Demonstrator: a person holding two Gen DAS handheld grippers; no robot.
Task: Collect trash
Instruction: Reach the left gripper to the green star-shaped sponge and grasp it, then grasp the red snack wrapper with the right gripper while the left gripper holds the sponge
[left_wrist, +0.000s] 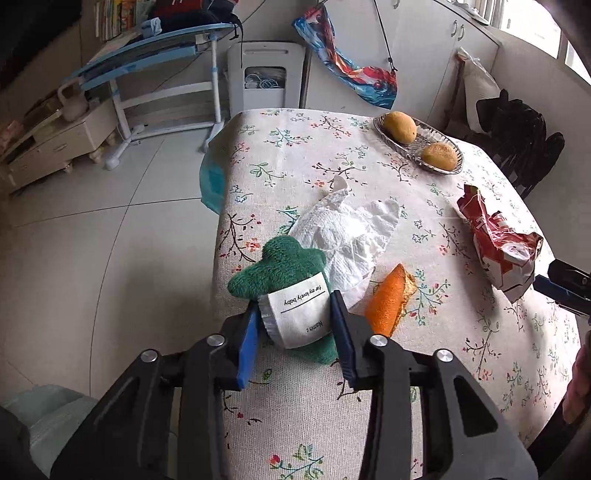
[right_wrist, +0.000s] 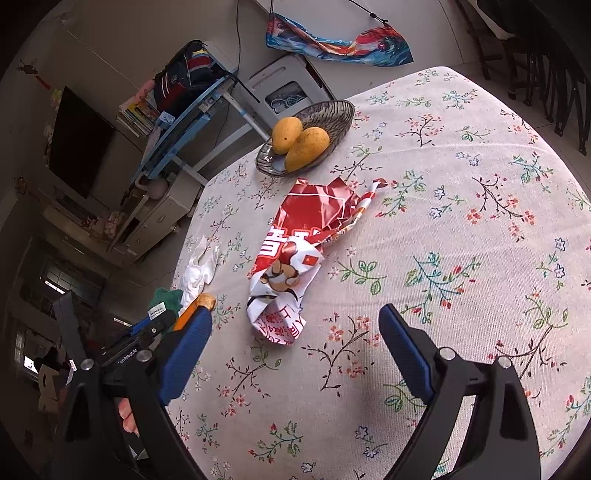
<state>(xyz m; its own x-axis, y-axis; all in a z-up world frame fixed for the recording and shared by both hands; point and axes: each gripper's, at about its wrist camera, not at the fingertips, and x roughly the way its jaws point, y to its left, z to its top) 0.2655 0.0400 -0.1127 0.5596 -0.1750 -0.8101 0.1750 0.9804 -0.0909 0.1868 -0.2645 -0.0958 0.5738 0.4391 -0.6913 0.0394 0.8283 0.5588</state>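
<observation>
Collection barely begun: left hand-held gripper (left_wrist: 295, 317) clamps the green plush toy (left_wrist: 280, 273), right hand-held gripper (right_wrist: 295, 343) gapes empty, while tissue (left_wrist: 343, 236), orange peel (left_wrist: 388, 299) and red wrapper (right_wrist: 291, 251) (all loose) litter the worktop (left_wrist: 369, 406).

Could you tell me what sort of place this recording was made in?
Most likely a lived-in home, probably a living or dining room. A table under a floral cotton tablecloth carries an oval glass dish of mangoes, a dark flat-screen television hangs on the wall, and a blue-framed child's desk holds books.

The left gripper (left_wrist: 295, 314) covers the green plush toy's (left_wrist: 280, 266) near end; the toy overlaps the crumpled white tissue's (left_wrist: 343, 236) edge
</observation>
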